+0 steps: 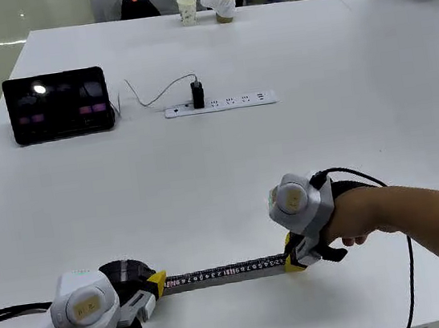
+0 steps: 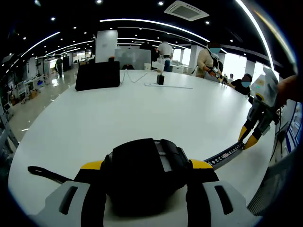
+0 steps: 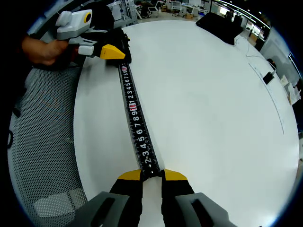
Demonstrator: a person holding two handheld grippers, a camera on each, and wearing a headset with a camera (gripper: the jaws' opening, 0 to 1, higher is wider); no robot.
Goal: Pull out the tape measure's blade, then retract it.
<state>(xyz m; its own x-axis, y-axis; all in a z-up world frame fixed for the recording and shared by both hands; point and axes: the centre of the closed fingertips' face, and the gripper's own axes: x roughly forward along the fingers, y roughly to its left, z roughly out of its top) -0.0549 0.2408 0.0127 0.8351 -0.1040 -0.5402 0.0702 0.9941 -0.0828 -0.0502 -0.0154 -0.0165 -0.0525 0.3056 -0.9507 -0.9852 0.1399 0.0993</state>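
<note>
I'm seeing the left gripper (image 1: 156, 284) showing a pale grey housing and yellow-tipped black jaws. The right gripper (image 1: 295, 262) is matching it, trailing a black cable (image 1: 413, 268).

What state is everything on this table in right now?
tape measure case, clamped in the left gripper.
blade, pulled out partway, lying flat between the grippers.
left gripper, shut on the case.
right gripper, shut on the blade's end.
power strip, one black charger plugged in.
tablet, propped upright.
paper cup, upright.

Head view looks down; gripper views face along shared blade (image 1: 226, 273).
</note>
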